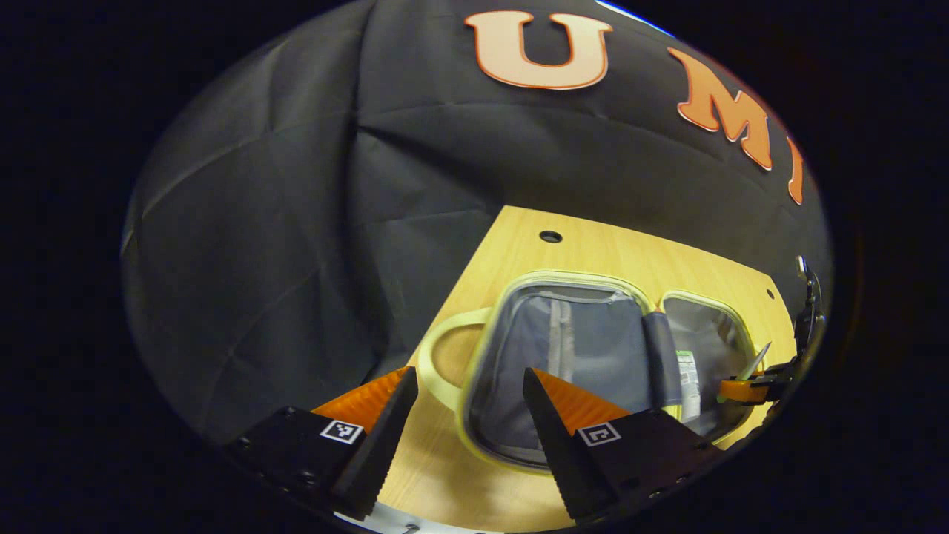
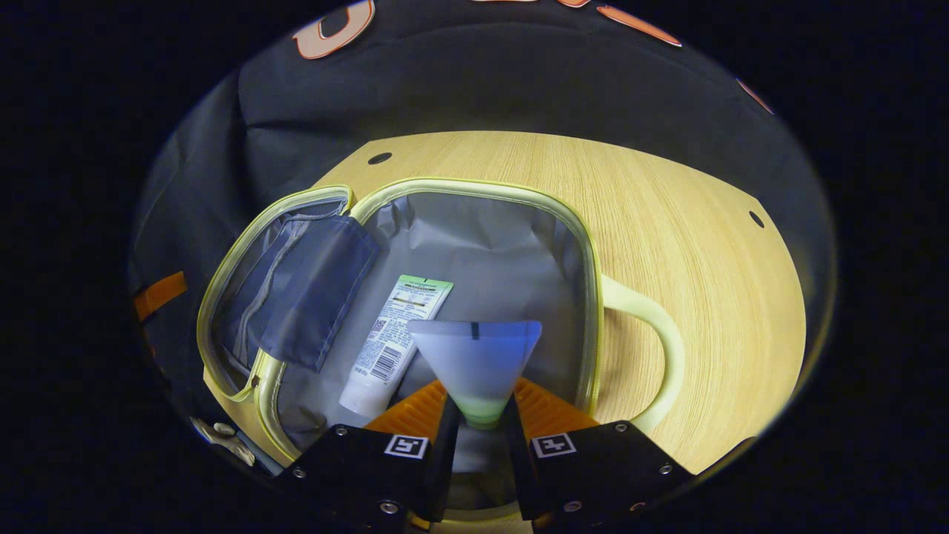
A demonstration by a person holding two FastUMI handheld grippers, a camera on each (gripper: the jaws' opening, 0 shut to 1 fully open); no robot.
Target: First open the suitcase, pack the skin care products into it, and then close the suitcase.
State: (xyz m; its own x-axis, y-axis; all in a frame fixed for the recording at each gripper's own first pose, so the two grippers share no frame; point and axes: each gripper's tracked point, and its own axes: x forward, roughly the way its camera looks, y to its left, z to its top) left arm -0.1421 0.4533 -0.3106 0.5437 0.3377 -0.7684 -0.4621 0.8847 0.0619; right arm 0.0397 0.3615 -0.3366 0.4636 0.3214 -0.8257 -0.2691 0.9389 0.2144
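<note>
The pale yellow-trimmed suitcase with grey lining (image 2: 474,222) lies open on the light wooden surface (image 2: 667,222). A white tube (image 2: 393,334) rests inside. The right tool (image 2: 480,415) is clamped on a pale blue-green tube (image 2: 474,356) above it. The left tool (image 1: 467,415) hovers with its fingers apart.

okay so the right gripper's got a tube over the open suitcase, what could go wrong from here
1. The right gripper pinches the held tube only at its narrow end, so it might swing or slip.
2. Dropped here, it may land on the white tube already inside the suitcase.
3. The loose grey flap could catch at closing.
</note>
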